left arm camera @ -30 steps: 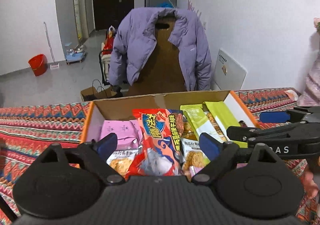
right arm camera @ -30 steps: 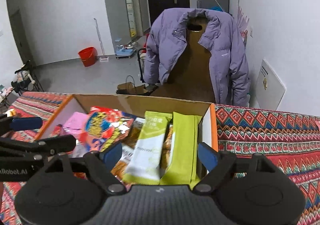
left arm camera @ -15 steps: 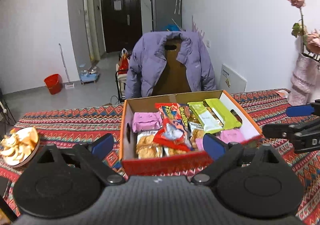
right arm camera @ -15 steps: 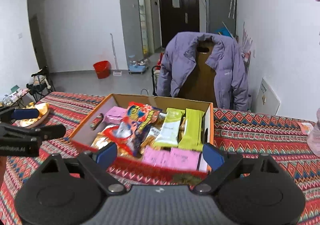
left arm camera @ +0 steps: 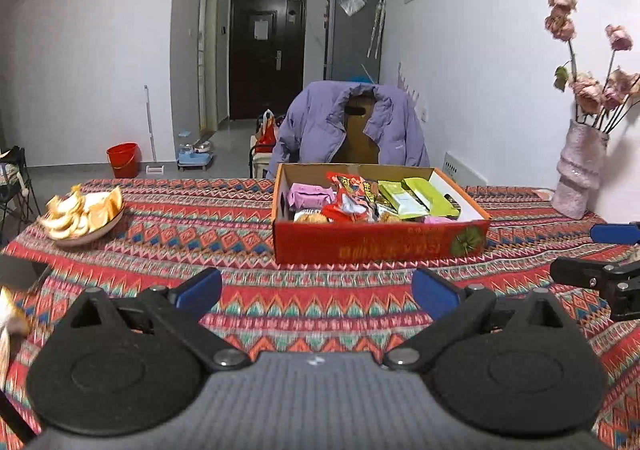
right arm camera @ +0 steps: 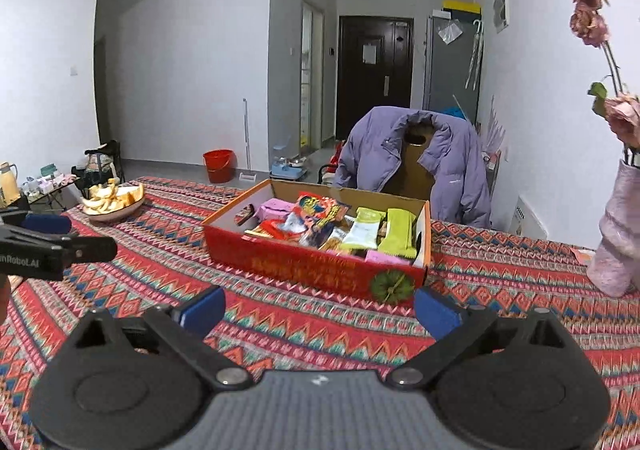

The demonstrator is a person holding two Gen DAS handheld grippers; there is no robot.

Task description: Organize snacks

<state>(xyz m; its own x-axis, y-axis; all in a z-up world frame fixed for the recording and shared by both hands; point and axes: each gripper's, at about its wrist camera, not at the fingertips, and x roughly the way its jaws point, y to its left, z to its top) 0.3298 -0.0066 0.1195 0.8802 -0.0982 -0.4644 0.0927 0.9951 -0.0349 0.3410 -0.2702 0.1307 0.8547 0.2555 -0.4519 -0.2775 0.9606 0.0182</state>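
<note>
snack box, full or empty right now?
Full. The snack box sits open-topped on the tablecloth, packets crowding it edge to edge: green bars, a red bag, a pink pack.

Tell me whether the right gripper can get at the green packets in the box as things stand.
Probably yes. The right gripper is open and empty, the box has no lid, and the green packets lie on top at its right end. Only patterned tablecloth lies between.

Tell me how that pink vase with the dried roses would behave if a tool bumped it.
The pink vase looks tall and narrow with long stems leaning out, so it would probably tip easily. It may be fragile; its material is unclear. On the woven tablecloth it would likely topple rather than slide.
</note>
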